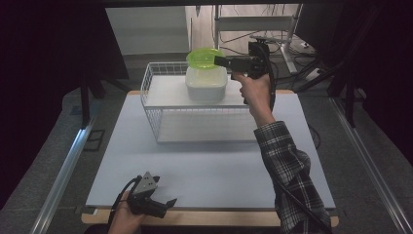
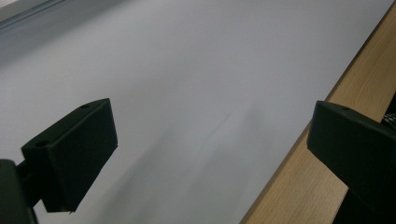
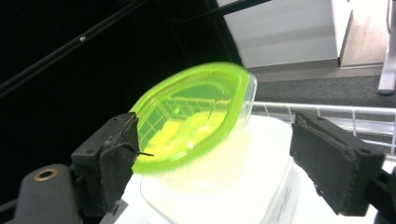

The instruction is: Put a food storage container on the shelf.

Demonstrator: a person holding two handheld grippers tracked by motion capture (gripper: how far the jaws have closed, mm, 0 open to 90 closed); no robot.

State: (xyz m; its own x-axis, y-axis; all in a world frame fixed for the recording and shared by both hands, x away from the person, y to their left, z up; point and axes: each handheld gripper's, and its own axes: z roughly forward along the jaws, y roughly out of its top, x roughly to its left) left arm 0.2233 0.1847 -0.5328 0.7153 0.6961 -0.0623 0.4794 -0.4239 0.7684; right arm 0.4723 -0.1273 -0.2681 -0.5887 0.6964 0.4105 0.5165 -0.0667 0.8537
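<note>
My high view looks forward and down from above my side of the table (image 1: 209, 165), taking in the whole white top and the wire basket (image 1: 160, 105) at its far end. My left gripper view sits very close over the table's near corner, facing across the bare white surface (image 2: 187, 84) and wooden edge (image 2: 299, 172). My right gripper view looks level, at close range, at the green lid (image 3: 191, 121) and white container (image 3: 233, 186); the high view shares these (image 1: 204, 58).

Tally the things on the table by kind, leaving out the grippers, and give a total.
Green-lidded container: 1
White lidded box: 1
White wire basket: 1
Total: 3
</note>
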